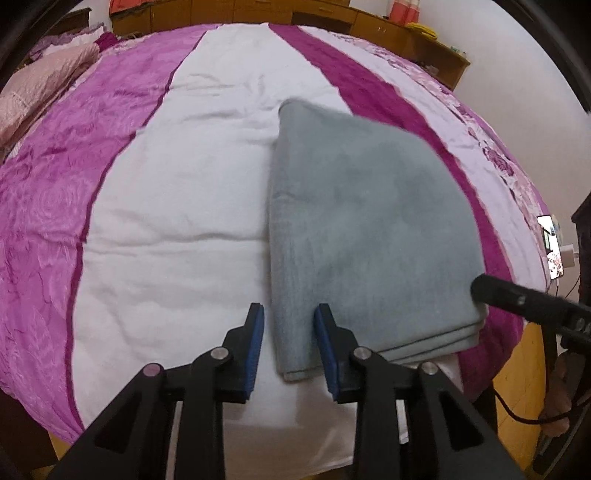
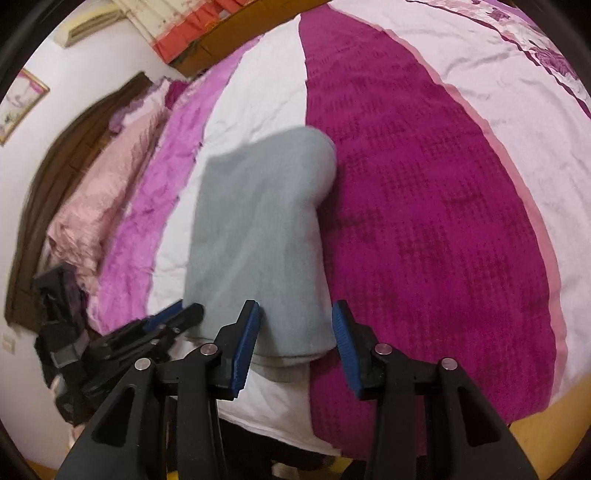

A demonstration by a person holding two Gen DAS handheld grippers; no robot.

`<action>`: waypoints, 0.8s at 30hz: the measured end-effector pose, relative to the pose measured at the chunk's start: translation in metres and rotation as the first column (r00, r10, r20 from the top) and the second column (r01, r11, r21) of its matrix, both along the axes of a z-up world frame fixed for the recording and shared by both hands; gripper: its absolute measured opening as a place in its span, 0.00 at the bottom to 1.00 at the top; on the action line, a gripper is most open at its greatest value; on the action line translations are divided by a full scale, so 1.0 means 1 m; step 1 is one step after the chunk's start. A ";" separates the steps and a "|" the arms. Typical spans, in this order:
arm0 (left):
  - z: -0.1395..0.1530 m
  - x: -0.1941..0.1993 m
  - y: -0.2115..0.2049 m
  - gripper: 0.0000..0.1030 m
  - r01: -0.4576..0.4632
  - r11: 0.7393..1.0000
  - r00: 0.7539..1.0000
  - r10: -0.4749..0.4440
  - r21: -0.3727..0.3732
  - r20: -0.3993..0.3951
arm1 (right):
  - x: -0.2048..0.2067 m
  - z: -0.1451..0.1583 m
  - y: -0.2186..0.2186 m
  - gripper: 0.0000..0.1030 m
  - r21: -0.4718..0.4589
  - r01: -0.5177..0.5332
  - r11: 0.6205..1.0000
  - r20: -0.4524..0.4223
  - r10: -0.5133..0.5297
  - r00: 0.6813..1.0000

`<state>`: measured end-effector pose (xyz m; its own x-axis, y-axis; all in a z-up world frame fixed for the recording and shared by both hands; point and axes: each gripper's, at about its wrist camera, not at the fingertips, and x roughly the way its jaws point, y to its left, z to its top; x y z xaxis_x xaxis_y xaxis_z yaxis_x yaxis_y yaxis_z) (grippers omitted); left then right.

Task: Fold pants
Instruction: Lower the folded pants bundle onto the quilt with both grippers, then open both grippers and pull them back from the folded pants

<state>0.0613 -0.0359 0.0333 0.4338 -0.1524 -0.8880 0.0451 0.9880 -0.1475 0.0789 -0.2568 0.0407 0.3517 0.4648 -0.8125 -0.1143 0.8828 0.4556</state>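
The grey pants [image 1: 369, 221] lie folded into a thick stack of layers on the bed, across its white and magenta stripes. My left gripper [image 1: 288, 310] hovers open over the stack's near left corner, and the pants' left edge runs under the gap between its blue pads without touching them. In the right wrist view the same grey pants [image 2: 258, 221] stretch away from my right gripper [image 2: 295, 306], which is open above their near end. The right gripper [image 1: 517, 299] reaches in at the stack's near right corner. The left gripper [image 2: 173, 317] shows beside the pants' left edge.
The bed cover [image 1: 166, 221] has white, pink and magenta stripes. A pink quilt [image 1: 37, 85] lies bunched at the far left and wooden cabinets [image 1: 406, 33] line the back wall. A phone [image 1: 550, 243] with a cable rests at the bed's right edge. Dark clothes [image 2: 59, 295] sit near the headboard.
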 end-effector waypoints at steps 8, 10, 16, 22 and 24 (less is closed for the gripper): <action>-0.008 -0.002 0.003 0.33 0.002 1.000 1.000 -0.002 -0.004 0.025 | 0.000 -0.023 0.012 0.41 -0.062 -0.016 0.998 -0.007 0.016 1.000; -0.006 -0.005 0.001 0.33 -0.003 1.000 0.999 0.003 0.001 0.040 | -0.003 -0.018 0.014 0.41 -0.089 -0.032 0.996 0.012 0.033 0.999; 0.008 -0.018 -0.003 0.33 -0.013 1.000 0.999 0.012 0.010 0.035 | -0.021 0.002 0.021 0.41 -0.205 -0.081 0.975 0.092 0.102 0.991; 0.015 -0.038 -0.013 0.33 0.012 0.999 0.999 -0.015 0.051 0.049 | -0.042 -0.004 0.024 0.42 -0.238 -0.084 0.968 0.081 0.106 0.991; 0.010 -0.040 -0.016 0.38 0.010 0.994 0.999 -0.015 0.106 0.049 | -0.047 -0.008 0.025 0.43 -0.266 -0.078 0.961 0.082 0.103 0.991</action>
<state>0.0216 -0.0515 0.0428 0.4764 -0.0646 -0.8768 0.0624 0.9973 -0.0396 0.0315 -0.2321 0.0327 0.3989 0.2735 -0.8753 -0.2301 0.9538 0.1932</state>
